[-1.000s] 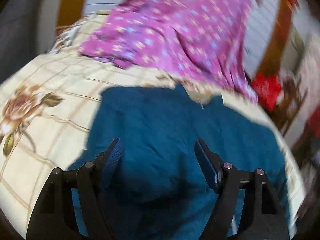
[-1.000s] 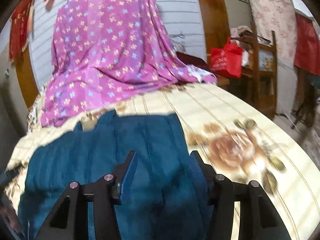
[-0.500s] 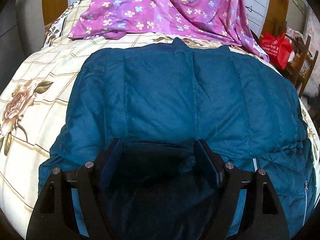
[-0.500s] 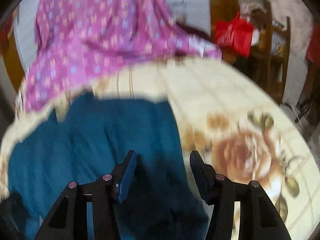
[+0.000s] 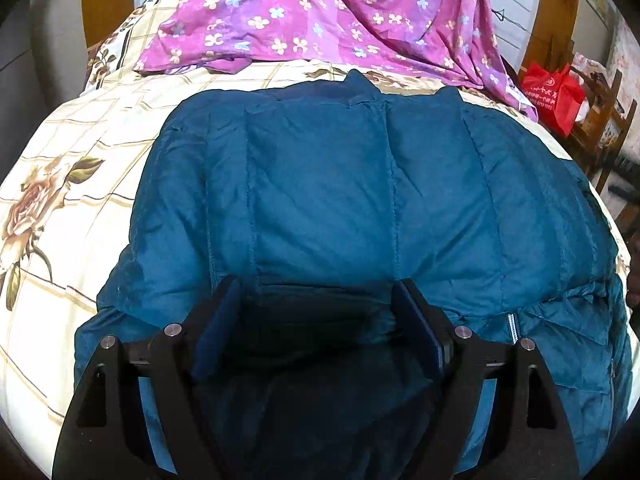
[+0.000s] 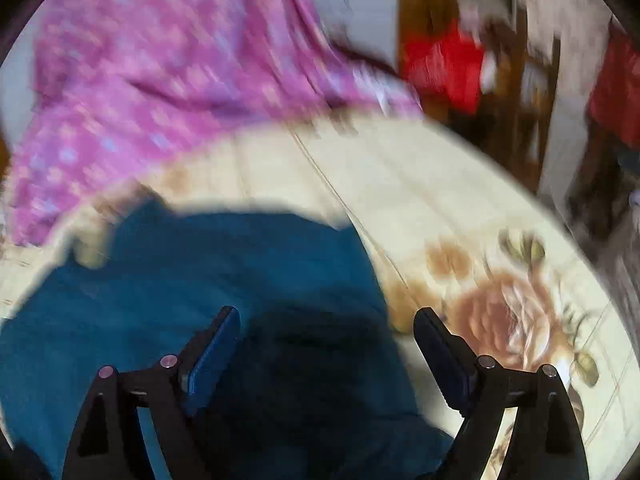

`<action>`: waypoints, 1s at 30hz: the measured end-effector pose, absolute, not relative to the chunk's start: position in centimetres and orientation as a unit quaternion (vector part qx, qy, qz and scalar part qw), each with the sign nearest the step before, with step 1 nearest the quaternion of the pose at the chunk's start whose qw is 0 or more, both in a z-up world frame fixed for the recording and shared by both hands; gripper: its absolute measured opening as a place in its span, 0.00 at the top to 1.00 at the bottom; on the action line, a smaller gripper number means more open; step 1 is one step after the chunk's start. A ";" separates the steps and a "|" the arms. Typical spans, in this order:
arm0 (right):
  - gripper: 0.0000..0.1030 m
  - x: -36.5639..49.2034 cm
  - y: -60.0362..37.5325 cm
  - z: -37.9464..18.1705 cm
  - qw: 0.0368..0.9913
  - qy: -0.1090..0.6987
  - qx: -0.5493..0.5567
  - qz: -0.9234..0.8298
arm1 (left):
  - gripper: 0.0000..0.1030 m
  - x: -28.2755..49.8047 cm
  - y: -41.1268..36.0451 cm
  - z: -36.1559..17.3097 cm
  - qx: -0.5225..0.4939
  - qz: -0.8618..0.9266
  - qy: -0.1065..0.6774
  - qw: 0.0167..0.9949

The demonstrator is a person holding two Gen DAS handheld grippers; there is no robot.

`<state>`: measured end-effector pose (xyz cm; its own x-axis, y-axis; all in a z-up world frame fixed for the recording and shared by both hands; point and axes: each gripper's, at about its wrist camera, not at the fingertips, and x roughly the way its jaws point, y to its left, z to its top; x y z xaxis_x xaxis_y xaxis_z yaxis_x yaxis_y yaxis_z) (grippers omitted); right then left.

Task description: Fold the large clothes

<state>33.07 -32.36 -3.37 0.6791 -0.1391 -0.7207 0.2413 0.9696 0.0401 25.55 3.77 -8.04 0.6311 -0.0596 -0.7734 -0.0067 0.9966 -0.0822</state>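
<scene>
A teal quilted jacket (image 5: 340, 184) lies spread flat on the bed, with its collar at the far side and a zipper near the right edge. My left gripper (image 5: 316, 284) hovers low over its near part; the jaws are opening and the pads press on nothing, only shadowed fabric lies below them. In the blurred right wrist view my right gripper (image 6: 326, 312) sits over the right edge of the jacket (image 6: 208, 280). Its jaws are opening wide, the left finger above teal fabric, the right finger above bare bedspread.
The bed carries a cream bedspread (image 5: 60, 184) printed with roses (image 6: 508, 316). A purple flowered sheet (image 5: 320, 12) is heaped at the far end. A red bag (image 5: 552, 92) and wooden furniture stand beyond the bed's right side.
The left gripper sank closer to the jacket, then held still. The right gripper slid right along the jacket towards its edge, and its jaws sprang much wider apart.
</scene>
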 end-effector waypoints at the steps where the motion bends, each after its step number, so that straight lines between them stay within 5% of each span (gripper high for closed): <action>1: 0.15 32.5 -30.4 -2.2 0.925 0.367 0.083 -0.056 | 0.23 25.5 3.8 -8.0 -0.041 -0.014 0.429 0.902; 6: 0.14 32.1 -20.3 -2.0 0.915 0.378 0.086 0.112 | 0.23 25.5 4.0 -8.1 -0.049 -0.017 0.429 0.902; 9: 0.03 33.9 -16.4 -6.7 0.884 0.454 0.039 0.109 | 0.22 25.5 4.0 -8.0 -0.049 -0.020 0.427 0.903; 11: 0.00 33.5 -15.3 -8.4 0.895 0.436 -0.009 0.088 | 0.22 25.5 3.9 -8.0 -0.044 -0.021 0.428 0.903; 18: 0.01 33.0 -16.1 -7.6 0.880 0.462 0.002 0.107 | 0.22 25.5 4.1 -8.0 -0.049 -0.025 0.425 0.903; 24: 0.01 26.3 -21.2 -3.4 0.920 0.385 -0.015 0.072 | 0.22 25.3 4.9 -7.3 -0.087 -0.031 0.424 0.901; 30: 0.00 24.7 -29.1 -9.0 0.887 0.455 0.067 0.050 | 0.21 25.3 4.0 -7.9 -0.059 -0.029 0.427 0.902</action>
